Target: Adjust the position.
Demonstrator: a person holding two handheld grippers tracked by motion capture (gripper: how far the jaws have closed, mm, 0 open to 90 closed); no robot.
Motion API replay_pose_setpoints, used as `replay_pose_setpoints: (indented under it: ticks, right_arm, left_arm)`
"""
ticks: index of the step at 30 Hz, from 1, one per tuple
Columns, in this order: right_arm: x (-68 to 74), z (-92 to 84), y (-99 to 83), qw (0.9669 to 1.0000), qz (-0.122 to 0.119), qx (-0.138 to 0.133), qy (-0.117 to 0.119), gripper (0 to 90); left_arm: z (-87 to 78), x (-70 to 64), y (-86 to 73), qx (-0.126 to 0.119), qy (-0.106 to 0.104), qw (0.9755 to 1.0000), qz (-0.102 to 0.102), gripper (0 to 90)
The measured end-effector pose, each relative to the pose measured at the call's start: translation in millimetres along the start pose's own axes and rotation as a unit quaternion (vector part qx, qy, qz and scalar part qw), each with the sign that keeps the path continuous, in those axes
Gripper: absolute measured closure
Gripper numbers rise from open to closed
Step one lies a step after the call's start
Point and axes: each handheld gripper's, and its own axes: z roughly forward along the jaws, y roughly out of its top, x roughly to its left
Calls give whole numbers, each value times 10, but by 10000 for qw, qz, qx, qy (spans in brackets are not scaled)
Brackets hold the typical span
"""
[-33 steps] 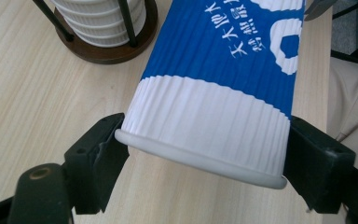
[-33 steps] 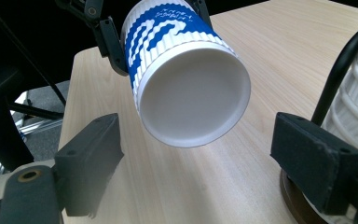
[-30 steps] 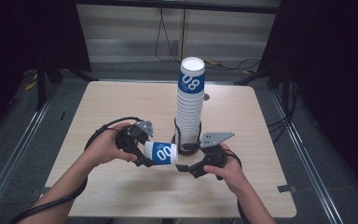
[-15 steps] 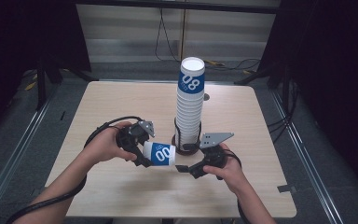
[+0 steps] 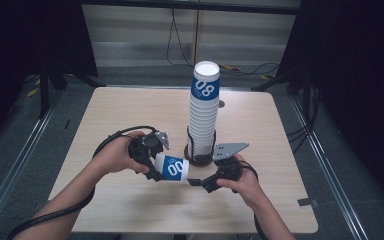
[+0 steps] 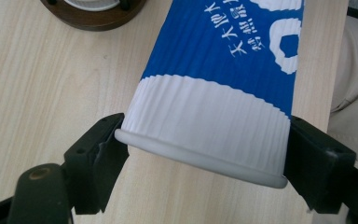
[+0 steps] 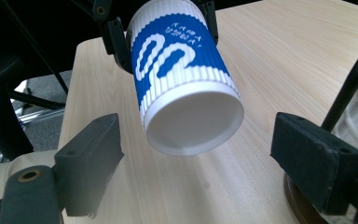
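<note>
1. Table (image 5: 130, 110): a pale wood top across the centre of the high view, in the same place as in the earlier frames.
2. Cup stack (image 5: 203, 115): a tall column of nested white and blue paper cups just right of frame centre, upright in a dark round holder (image 5: 192, 159) with thin black upright rods. Its position matches the earlier frames. In the right gripper view the holder's base and one rod appear at the right edge.
3. Left gripper (image 5: 151, 159): lower left of centre in the high view, held in the person's left hand (image 5: 115, 157). Its jaws are clamped across the single cup (image 5: 172, 168) at the rolled rim end, as the left gripper view shows. The grip is the same as one second ago.
4. Right gripper (image 5: 196, 182): lower centre, held in the right hand (image 5: 242, 180). Its jaws are spread wide; in the right gripper view they stand to either side of the cup's closed bottom end without touching it. Little change from the earlier frames.
5. Single cup: lies roughly level above the table, just below and left of the holder, its bottom pointing toward the right gripper. Compared with one second ago it sits marginally lower and nearer that gripper.
</note>
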Motion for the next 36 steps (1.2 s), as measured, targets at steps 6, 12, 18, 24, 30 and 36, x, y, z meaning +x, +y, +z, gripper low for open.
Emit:
replay_pose_setpoints:
  ticks: [6,12,18,24,30,36]
  right_arm:
    - [11,15,1,10000,-53,33,21,156]
    - [16,25,-1,9999,-77,62,40,157]
    - [24,41,-4,9999,-106,126,46,156]
    - [28,58,-11,9998,-111,136,66,160]
    - [43,82,-8,9996,-160,191,120,160]
    - [48,96,-5,9996,-158,208,128,159]
  left_arm:
    - [33,-17,36,164,-45,9999,26,198]
    - [30,-33,59,228,16,9997,54,197]
    - [50,-50,86,294,34,9995,71,197]
    - [53,-54,102,373,-23,9993,95,197]
    - [58,-53,127,465,-10,9988,180,197]
    - [81,-68,156,458,-54,9987,214,197]
